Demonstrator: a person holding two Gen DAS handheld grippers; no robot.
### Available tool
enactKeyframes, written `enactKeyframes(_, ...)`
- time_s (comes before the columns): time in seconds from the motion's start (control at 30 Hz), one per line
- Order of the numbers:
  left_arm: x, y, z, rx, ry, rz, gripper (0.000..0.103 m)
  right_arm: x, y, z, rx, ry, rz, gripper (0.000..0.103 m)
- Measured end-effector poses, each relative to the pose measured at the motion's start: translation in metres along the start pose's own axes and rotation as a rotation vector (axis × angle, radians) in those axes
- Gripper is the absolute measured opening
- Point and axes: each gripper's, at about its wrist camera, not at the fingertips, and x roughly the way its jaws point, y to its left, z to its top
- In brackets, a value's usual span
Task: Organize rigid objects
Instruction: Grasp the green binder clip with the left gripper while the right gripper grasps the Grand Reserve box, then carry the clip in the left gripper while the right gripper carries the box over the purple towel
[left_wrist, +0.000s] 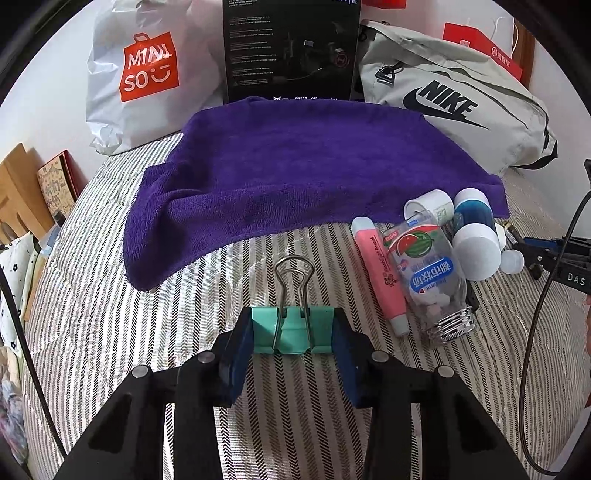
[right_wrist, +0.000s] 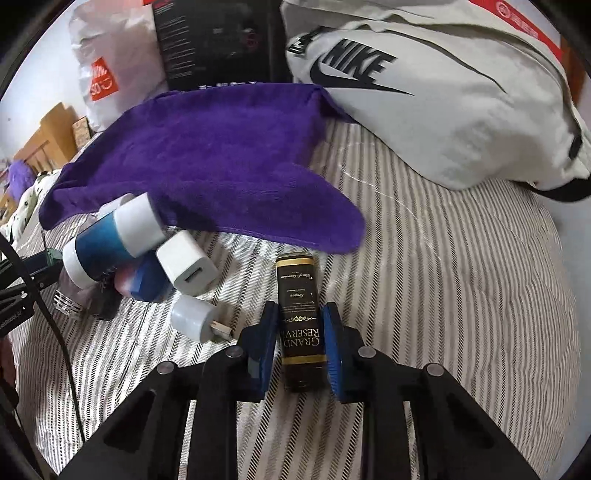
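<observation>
My left gripper (left_wrist: 293, 334) is shut on a teal binder clip (left_wrist: 291, 328), its wire handle pointing forward over the striped bed. My right gripper (right_wrist: 301, 332) is shut on a dark "Grand Reserve" bottle (right_wrist: 300, 317) lying along its fingers. A purple towel (left_wrist: 295, 166) is spread at the back; it also shows in the right wrist view (right_wrist: 207, 158). A pile lies at its right edge: a pink tube (left_wrist: 380, 273), a clear bottle with a watermelon label (left_wrist: 428, 273), and blue-and-white containers (left_wrist: 474, 229). The right wrist view shows white chargers (right_wrist: 186, 267) beside the pile.
A Miniso bag (left_wrist: 140, 74), a black box (left_wrist: 291, 48) and a grey Nike bag (left_wrist: 454, 99) line the back wall. A small white plug (right_wrist: 197, 319) lies left of my right gripper. Black cables (left_wrist: 535, 332) hang at the right.
</observation>
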Motion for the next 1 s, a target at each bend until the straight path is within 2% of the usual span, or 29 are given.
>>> enactKeyframes(0.1, 0.000, 0.001, -0.001, -0.001, -0.002, -0.005, 0.039, -0.005, -0.002, -0.001, 0.005, 0.012, 0.017, 0.024)
enactKeyframes(0.23, 0.000, -0.001, -0.002, 0.012, -0.006, 0.005, 0.040, -0.003, 0.002, -0.003, -0.012, 0.041, -0.007, 0.024)
enactKeyframes(0.4, 0.000, 0.000, -0.001, 0.005, -0.010, -0.001, 0.039, -0.004, 0.003, -0.004, -0.021, 0.034, -0.016, 0.025)
enactKeyframes(0.57, -0.003, 0.006, 0.000, -0.015, 0.002, -0.022, 0.039, -0.005, 0.000, -0.006, -0.016, 0.036, 0.010, 0.024)
enactKeyframes(0.67, -0.011, 0.014, 0.003, -0.032, -0.002, -0.023, 0.039, -0.012, -0.005, -0.007, 0.013, 0.035, 0.069, 0.024)
enactKeyframes(0.77, -0.021, 0.020, 0.007, -0.046, -0.018, -0.013, 0.039, -0.020, -0.006, -0.006, 0.014, 0.025, 0.065, 0.024)
enactKeyframes(1.0, -0.040, 0.028, 0.028, -0.049, -0.057, -0.009, 0.039, -0.040, 0.001, 0.017, 0.006, -0.003, 0.101, 0.024)
